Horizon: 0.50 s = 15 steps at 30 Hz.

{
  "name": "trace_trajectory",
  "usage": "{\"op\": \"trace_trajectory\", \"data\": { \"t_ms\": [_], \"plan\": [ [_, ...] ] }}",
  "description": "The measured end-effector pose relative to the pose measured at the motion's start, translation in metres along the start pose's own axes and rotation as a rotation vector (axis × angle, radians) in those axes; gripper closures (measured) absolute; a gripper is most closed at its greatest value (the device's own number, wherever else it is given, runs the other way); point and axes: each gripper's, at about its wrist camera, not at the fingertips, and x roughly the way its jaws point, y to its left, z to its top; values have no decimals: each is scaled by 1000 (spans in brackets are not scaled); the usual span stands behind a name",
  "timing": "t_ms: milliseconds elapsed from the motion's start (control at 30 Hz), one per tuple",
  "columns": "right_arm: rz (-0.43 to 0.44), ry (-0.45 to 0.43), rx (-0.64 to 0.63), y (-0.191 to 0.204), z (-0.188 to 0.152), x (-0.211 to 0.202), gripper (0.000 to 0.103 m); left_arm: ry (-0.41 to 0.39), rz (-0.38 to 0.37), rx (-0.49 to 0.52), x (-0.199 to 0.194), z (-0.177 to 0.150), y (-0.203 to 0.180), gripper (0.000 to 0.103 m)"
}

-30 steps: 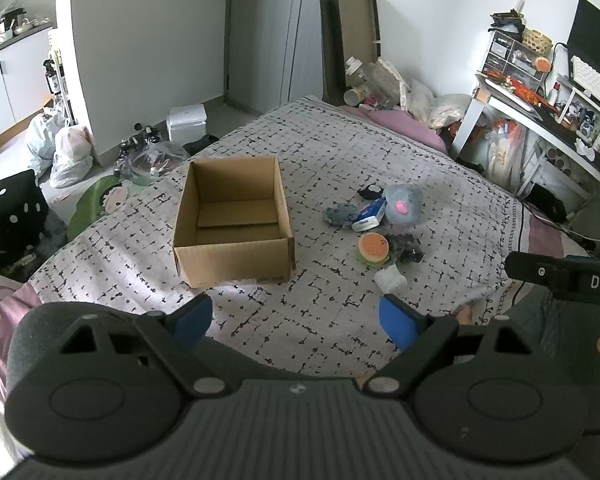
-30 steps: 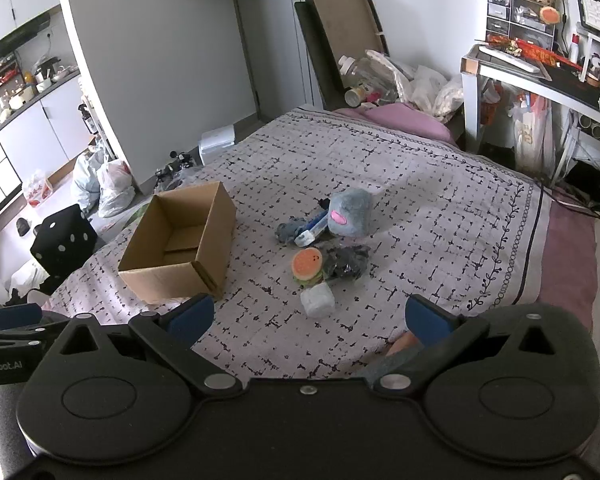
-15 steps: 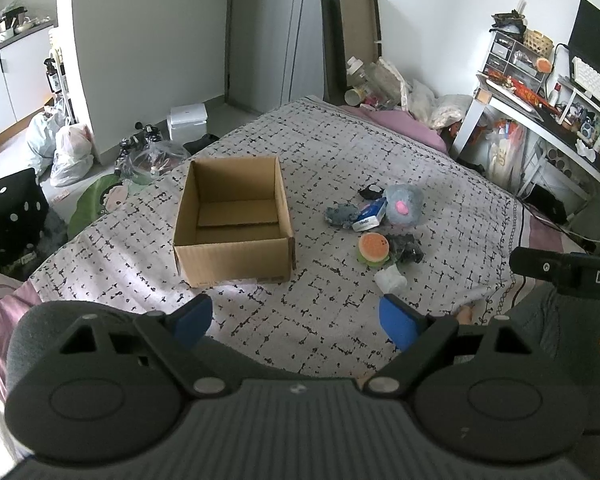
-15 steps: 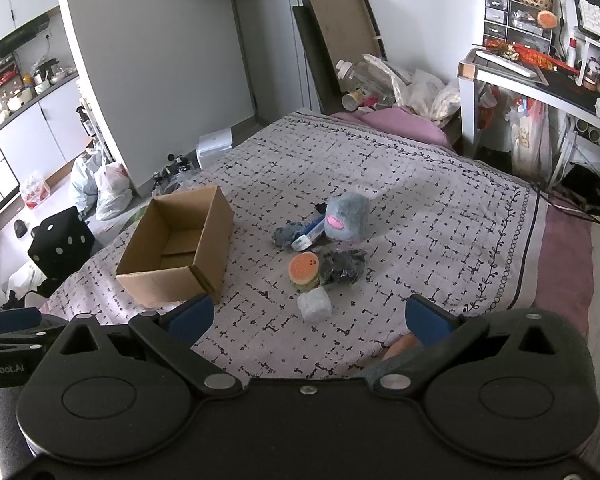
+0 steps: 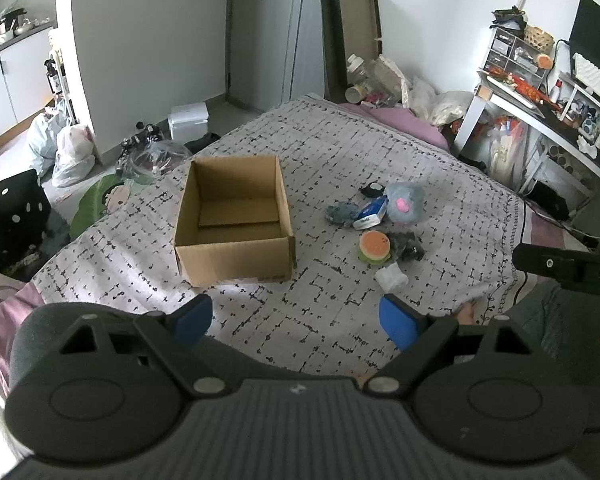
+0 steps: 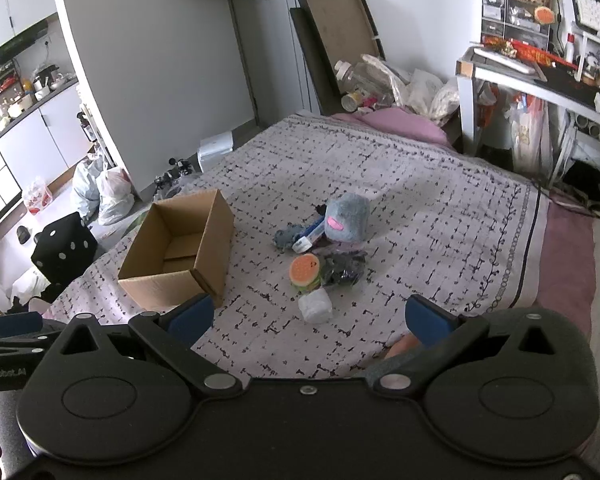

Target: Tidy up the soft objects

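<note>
An open, empty cardboard box (image 5: pixel 236 216) (image 6: pixel 176 252) sits on the patterned bedspread (image 5: pixel 340 152). To its right lies a small pile: a grey plush with a pink patch (image 5: pixel 404 202) (image 6: pixel 346 220), an orange burger-like toy (image 5: pixel 374 246) (image 6: pixel 306 270), a dark crumpled cloth (image 5: pixel 408 246), a blue-white packet (image 5: pixel 370 212) and a white soft block (image 5: pixel 390 278) (image 6: pixel 316 306). My left gripper (image 5: pixel 296 320) is open near the bed's front edge, short of the box. My right gripper (image 6: pixel 306 318) is open too, short of the white block. Neither holds anything.
A desk (image 6: pixel 540 76) with shelves and clutter stands at the right. Bags and bottles (image 6: pixel 380 84) pile at the head of the bed by a pink pillow (image 6: pixel 396 122). Floor at left holds bags (image 5: pixel 68 148), a white bin (image 5: pixel 188 120) and a black dotted cube (image 5: pixel 16 208).
The right wrist view has shifted slightly, so the pile sits a little lower and nearer than before. The left gripper's view is the same. Both grippers stay open.
</note>
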Motion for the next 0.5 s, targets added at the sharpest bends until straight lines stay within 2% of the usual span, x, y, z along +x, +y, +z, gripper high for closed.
{"op": "trace_trajectory", "data": {
  "t_ms": [500],
  "plan": [
    [-8,12,-9,-6,2,12,0,2,-22,-13,18,4,-13,13]
  ]
}}
